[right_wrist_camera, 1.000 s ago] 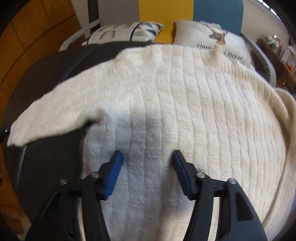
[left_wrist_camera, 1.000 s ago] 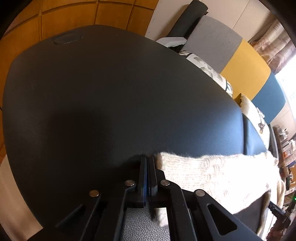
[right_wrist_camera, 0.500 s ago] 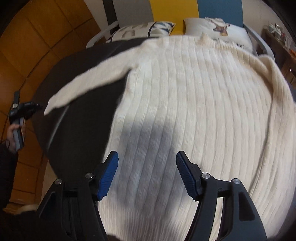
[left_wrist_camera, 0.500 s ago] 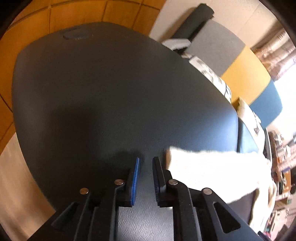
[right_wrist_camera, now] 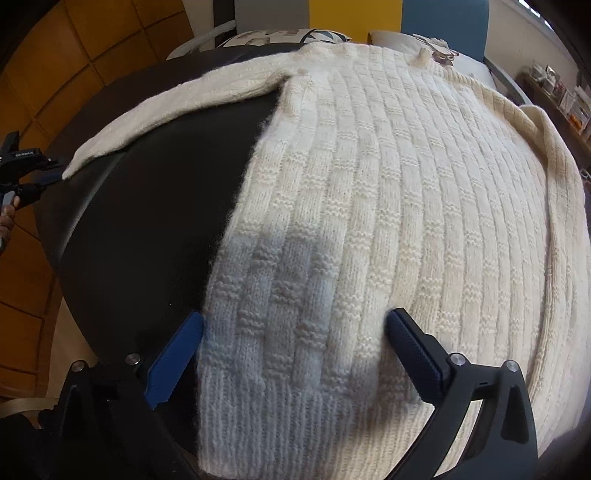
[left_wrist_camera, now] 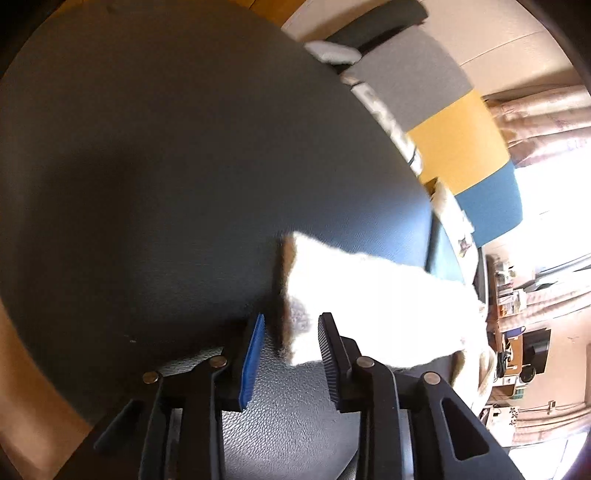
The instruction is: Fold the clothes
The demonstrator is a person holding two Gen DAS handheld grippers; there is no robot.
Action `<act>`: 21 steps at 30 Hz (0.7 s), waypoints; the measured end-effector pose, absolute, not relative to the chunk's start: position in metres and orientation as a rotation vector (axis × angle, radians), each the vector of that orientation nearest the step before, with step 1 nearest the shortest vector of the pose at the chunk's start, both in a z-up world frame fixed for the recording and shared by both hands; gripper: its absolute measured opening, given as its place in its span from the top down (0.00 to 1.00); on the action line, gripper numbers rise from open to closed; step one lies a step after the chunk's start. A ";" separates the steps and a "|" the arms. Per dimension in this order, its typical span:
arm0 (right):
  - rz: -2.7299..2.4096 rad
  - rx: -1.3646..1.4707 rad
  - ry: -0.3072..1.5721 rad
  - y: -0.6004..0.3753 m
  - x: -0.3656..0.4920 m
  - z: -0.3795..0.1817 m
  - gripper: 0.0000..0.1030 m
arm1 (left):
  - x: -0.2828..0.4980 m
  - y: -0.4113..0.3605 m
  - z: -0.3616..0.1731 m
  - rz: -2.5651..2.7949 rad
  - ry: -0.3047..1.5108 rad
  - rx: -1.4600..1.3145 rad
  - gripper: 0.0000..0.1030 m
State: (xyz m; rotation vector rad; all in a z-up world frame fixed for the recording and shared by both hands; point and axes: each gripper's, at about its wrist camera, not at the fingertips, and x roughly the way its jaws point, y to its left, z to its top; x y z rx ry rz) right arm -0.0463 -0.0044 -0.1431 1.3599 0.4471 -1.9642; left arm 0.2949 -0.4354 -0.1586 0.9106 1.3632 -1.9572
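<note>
A cream knit sweater [right_wrist_camera: 388, 206] lies spread flat on a dark round table [right_wrist_camera: 159, 221]. Its left sleeve [right_wrist_camera: 177, 99] stretches out to the left. My right gripper [right_wrist_camera: 295, 332] is open over the sweater's lower left hem, its jaws straddling the hem corner. In the left wrist view the sleeve cuff [left_wrist_camera: 306, 317] lies on the table [left_wrist_camera: 184, 166] just ahead of my left gripper [left_wrist_camera: 291, 328], which is open and holds nothing. The left gripper also shows at the left edge of the right wrist view [right_wrist_camera: 33, 173], beside the cuff.
A bench with grey, yellow and blue back panels [left_wrist_camera: 461, 147] and printed cushions [right_wrist_camera: 288, 35] stands behind the table. Orange wall panels [right_wrist_camera: 55, 74] are to the left. Shelves with clutter [left_wrist_camera: 517, 332] stand at the far right.
My left gripper was shut at the sleeve cuff, then opened and let it go; the cuff now lies on the table. My right gripper drew back toward the hem, staying open.
</note>
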 end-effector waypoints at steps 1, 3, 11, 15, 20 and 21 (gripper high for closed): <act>-1.966 1.361 0.443 -0.005 -0.047 -0.143 0.01 | 0.292 -0.433 -0.158 -1.960 1.342 0.912 0.71; -1.967 1.358 0.455 -0.007 -0.047 -0.143 0.01 | 0.287 -0.428 -0.158 -1.968 1.313 0.903 0.74; -1.993 1.407 0.419 -0.013 -0.043 -0.147 0.01 | 0.286 -0.434 -0.155 -1.902 1.228 0.840 0.97; -2.024 1.452 0.377 -0.026 -0.046 -0.148 0.00 | 0.286 -0.449 -0.152 -1.856 1.197 0.824 0.97; -1.955 1.454 0.308 -0.037 -0.050 -0.140 0.00 | 0.287 -0.456 -0.144 -1.805 1.227 0.824 0.94; -1.946 1.441 0.237 -0.024 -0.054 -0.132 0.02 | 0.294 -0.450 -0.137 -1.807 1.198 0.804 0.93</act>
